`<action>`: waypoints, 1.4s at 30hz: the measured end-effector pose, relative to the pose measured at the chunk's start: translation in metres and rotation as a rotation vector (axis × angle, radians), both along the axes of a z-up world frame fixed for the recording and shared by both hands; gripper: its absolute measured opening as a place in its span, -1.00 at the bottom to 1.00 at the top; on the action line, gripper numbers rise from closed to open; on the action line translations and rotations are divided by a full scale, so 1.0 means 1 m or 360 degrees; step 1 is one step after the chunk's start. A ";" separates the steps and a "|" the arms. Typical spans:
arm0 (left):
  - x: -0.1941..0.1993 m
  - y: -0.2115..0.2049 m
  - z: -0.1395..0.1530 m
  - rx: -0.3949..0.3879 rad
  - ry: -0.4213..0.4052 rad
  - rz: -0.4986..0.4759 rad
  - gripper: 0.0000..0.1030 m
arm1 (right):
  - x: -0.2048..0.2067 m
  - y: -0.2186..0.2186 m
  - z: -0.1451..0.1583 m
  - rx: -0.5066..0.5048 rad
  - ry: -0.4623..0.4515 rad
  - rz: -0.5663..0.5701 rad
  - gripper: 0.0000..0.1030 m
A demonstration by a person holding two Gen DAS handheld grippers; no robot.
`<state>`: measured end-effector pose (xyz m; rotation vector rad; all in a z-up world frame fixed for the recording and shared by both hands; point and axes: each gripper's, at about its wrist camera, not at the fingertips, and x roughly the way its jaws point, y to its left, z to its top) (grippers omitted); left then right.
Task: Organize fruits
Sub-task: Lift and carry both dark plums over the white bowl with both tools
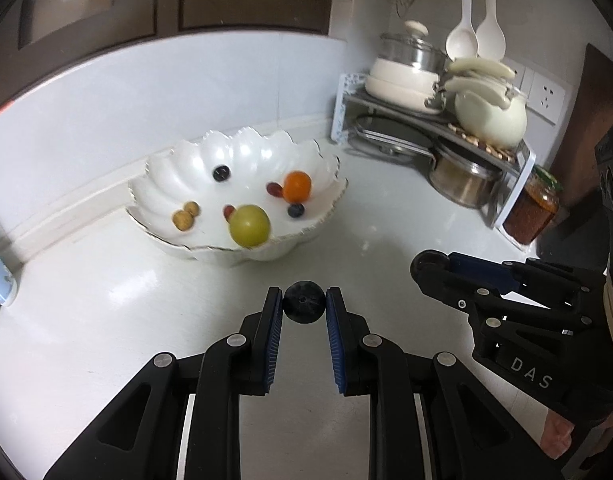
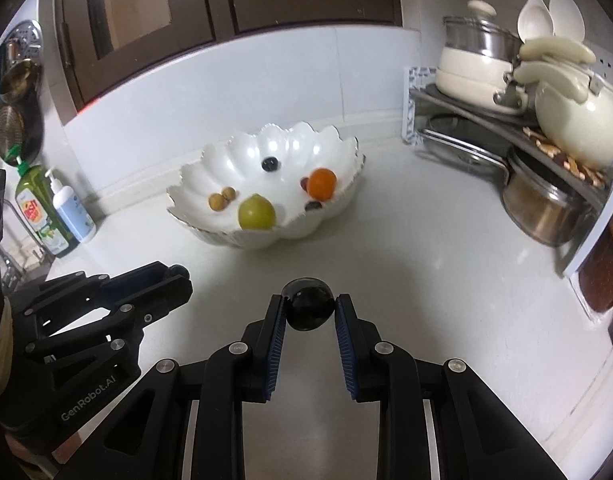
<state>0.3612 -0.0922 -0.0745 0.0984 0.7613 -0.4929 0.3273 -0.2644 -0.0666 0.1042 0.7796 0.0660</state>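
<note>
A white scalloped bowl [image 1: 166, 172] [image 2: 226, 152] stands on the white counter near the back wall. In it lie a green fruit [image 1: 249, 225] [image 2: 256, 212], an orange [image 1: 297, 186] [image 2: 322, 184], two brown longans [image 1: 185, 216], red grapes and dark berries. My left gripper [image 1: 304, 300] is held above the counter in front of the bowl, shut on a dark blueberry [image 1: 304, 309]. My right gripper [image 2: 309, 304] hovers beside it, shut on a dark glossy grape [image 2: 309, 312]. Each gripper shows in the other's view, the right gripper [image 1: 428, 266] and the left gripper [image 2: 179, 273].
A corner rack [image 1: 446, 120] at the right holds cream pots, with a steel pot [image 1: 462, 180] under it and a jar of red sauce [image 1: 530, 208] beside it. Two soap bottles [image 2: 46, 208] stand at the counter's left end.
</note>
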 end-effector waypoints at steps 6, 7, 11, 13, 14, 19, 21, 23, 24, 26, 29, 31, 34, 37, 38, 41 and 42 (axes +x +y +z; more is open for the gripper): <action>0.002 0.012 0.015 -0.0020 -0.0064 0.0063 -0.56 | 0.003 0.010 0.014 0.0008 -0.0066 0.0008 -0.48; 0.003 0.014 0.018 -0.0023 -0.0077 0.0072 -0.56 | 0.004 0.012 0.017 0.0011 -0.0080 0.0011 -0.48; 0.007 0.022 0.030 -0.0033 -0.0121 0.0107 -0.56 | 0.010 0.018 0.027 0.0016 -0.0123 0.0018 -0.48; 0.010 0.025 0.035 -0.0029 -0.0142 0.0125 -0.56 | 0.013 0.022 0.032 0.0019 -0.0147 0.0022 -0.48; 0.013 0.027 0.037 -0.0031 -0.0148 0.0129 -0.56 | 0.015 0.023 0.034 0.0017 -0.0155 0.0026 -0.48; 0.023 0.034 0.046 -0.0039 -0.0175 0.0160 -0.56 | 0.030 0.030 0.042 0.0031 -0.0175 0.0041 -0.48; 0.028 0.035 0.050 -0.0035 -0.0194 0.0169 -0.56 | 0.036 0.031 0.044 0.0034 -0.0178 0.0040 -0.48; 0.032 0.036 0.053 -0.0027 -0.0206 0.0176 -0.56 | 0.042 0.033 0.046 0.0034 -0.0181 0.0038 -0.48; 0.036 0.037 0.054 -0.0028 -0.0211 0.0179 -0.56 | 0.046 0.034 0.047 0.0039 -0.0182 0.0040 -0.48; 0.042 0.039 0.056 -0.0032 -0.0210 0.0183 -0.56 | 0.052 0.035 0.047 0.0048 -0.0182 0.0041 -0.48; 0.054 0.040 0.056 -0.0053 -0.0178 0.0182 -0.56 | 0.062 0.038 0.047 0.0044 -0.0183 0.0044 -0.48; 0.062 0.041 0.055 -0.0061 -0.0159 0.0187 -0.56 | 0.068 0.039 0.047 0.0037 -0.0182 0.0047 -0.48; 0.073 0.041 0.054 -0.0051 -0.0147 0.0203 -0.56 | 0.080 0.040 0.046 0.0031 -0.0173 0.0047 -0.48; 0.084 0.042 0.052 -0.0038 -0.0139 0.0220 -0.56 | 0.091 0.040 0.046 0.0013 -0.0167 0.0045 -0.48; 0.088 0.041 0.052 -0.0032 -0.0137 0.0227 -0.56 | 0.095 0.040 0.046 0.0008 -0.0165 0.0043 -0.48; 0.100 0.041 0.051 -0.0015 -0.0126 0.0240 -0.56 | 0.106 0.042 0.046 -0.0012 -0.0158 0.0044 -0.48; 0.105 0.041 0.050 -0.0007 -0.0123 0.0244 -0.56 | 0.111 0.043 0.046 -0.0023 -0.0154 0.0047 -0.48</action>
